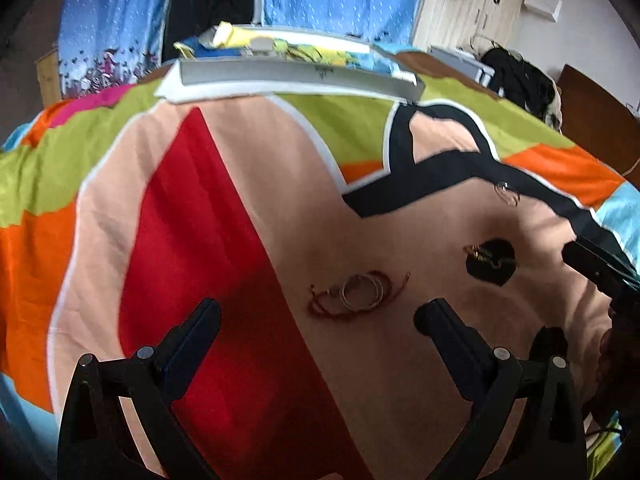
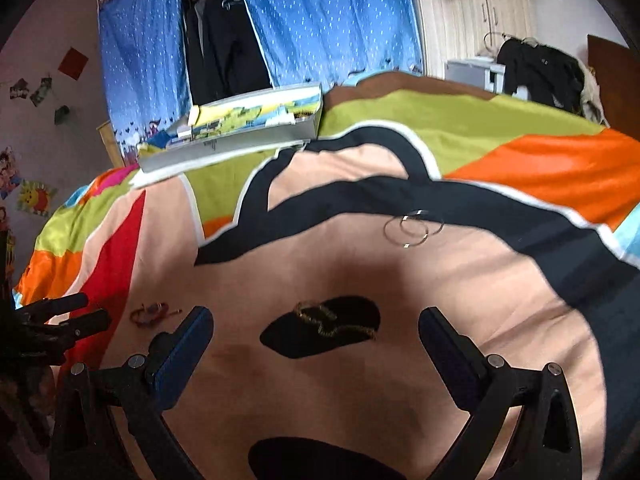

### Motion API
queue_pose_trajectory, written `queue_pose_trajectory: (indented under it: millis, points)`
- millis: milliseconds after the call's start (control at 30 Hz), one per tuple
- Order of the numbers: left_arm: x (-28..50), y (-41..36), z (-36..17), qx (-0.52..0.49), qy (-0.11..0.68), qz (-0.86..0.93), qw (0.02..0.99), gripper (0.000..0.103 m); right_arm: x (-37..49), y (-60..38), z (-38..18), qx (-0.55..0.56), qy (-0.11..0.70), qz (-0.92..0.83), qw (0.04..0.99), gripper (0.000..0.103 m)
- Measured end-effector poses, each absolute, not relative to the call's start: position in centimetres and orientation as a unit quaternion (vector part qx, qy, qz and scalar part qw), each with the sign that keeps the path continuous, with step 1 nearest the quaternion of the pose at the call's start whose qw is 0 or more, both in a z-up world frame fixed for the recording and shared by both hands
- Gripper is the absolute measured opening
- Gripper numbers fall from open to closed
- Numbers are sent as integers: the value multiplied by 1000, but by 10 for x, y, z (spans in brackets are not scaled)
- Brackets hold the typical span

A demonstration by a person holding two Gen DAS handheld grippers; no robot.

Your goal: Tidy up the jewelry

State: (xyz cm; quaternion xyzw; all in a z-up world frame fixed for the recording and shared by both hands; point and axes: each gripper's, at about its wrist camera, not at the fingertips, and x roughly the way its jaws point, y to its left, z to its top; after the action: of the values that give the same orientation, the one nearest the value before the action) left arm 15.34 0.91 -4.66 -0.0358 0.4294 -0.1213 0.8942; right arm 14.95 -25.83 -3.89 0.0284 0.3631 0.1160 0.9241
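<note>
We see two hoops (image 2: pixel 414 227), one gold chain (image 2: pixel 335 322), one red string (image 1: pixel 356 292), one box (image 2: pixel 240 136).

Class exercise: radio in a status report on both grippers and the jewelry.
Left gripper open, over red cord bracelet. Right gripper open, over gold chain. Silver hoops beyond, untouched. Nothing in the way.

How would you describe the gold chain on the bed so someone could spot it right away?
On the colourful bedspread, find the big peach area and the small black oval patch printed in it. The gold chain lies curled across that patch. Unlike the silver hoops or red cord bracelet, it is gold, fine-linked, on black.
</note>
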Motion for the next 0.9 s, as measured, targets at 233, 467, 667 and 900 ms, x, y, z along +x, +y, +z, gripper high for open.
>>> queue_pose_trajectory:
  millis: [233,467,667,900]
  points:
    - [162,6,-66,-23,456,-128,880,100,168,-253,-58,24,393,130,910,103]
    - [172,5,-79,-19,462,-138,876,97,195,-248,-76,4,428,148,891,103]
    - [174,1,-83,-8,457,-157,875,75,212,-240,-86,-15,445,176,878,103]
    - [180,-1,-89,-24,462,-183,867,47,229,-244,-98,-15,464,172,869,97]
